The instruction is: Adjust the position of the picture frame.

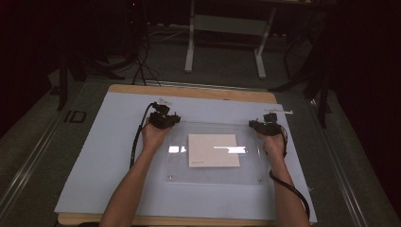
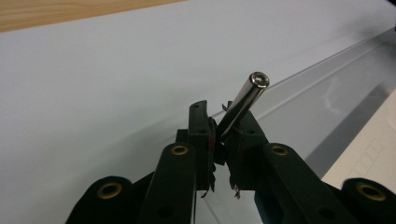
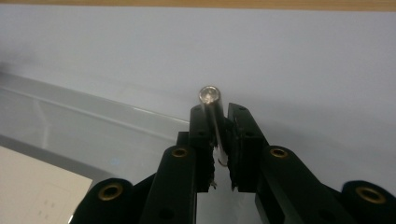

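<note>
I have both tongs up at the far corners of the clear acrylic sheet (image 1: 213, 176), which lies flat on the pale blue mat (image 1: 108, 156) covering the wooden table (image 1: 189, 91). A cream card (image 1: 213, 150) sits under the sheet, near its middle.

My left tongs (image 1: 165, 118) are at the far left corner of the sheet. In the left gripper view the left tongs (image 2: 223, 135) are clenched on a short shiny metal pin (image 2: 245, 100), which sticks out past the tips and tilts up to the right; its round end cap faces the camera. The sheet's edge runs just beyond it.

My right tongs (image 1: 265, 124) are at the far right corner. In the right gripper view the right tongs (image 3: 219, 122) are clenched on a second metal pin (image 3: 210, 95), held nearly in line with the jaws, its round end showing just above the tips. The sheet's far edge crosses to the left of it, and a corner of the card shows at the near left
</note>
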Demonstrator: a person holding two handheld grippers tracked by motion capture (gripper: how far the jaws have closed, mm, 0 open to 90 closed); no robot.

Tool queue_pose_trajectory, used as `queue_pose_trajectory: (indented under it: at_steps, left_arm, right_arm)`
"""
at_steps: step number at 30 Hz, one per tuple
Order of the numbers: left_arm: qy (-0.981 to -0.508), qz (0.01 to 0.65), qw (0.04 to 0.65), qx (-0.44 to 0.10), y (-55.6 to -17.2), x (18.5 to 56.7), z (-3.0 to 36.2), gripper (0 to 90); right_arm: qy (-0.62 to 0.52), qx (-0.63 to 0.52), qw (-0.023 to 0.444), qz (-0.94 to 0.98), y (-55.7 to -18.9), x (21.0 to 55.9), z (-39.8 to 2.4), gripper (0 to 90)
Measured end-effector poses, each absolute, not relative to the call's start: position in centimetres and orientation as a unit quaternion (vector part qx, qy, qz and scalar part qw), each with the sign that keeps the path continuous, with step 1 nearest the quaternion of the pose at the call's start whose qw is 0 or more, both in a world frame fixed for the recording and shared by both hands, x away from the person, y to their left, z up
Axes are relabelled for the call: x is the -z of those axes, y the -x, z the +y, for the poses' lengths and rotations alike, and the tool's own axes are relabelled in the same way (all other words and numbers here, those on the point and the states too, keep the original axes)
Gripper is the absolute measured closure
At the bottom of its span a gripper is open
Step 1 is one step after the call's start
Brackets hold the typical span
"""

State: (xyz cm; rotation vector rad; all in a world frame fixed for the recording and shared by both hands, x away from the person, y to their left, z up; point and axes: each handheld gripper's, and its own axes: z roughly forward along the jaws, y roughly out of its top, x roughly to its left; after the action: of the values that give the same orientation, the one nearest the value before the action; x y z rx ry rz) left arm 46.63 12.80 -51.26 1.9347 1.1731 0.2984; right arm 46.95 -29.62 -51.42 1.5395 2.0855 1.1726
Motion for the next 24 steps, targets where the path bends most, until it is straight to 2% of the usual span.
queue_pose_trajectory:
  at_steps: [13,24]
  left_arm:
    - [-0.755,0.503,0.4,-0.126,-46.4,51.9,16.9,81.4]
    - [-0.753,0.517,0.388,-0.126,-46.2,52.8,17.0,81.8]
  right_arm:
    - [-0.515,-0.402,0.137,0.745,-47.1,51.3,-25.0,80.6]
    - [-0.518,-0.392,0.13,0.749,-47.1,52.6,-24.3,81.2]
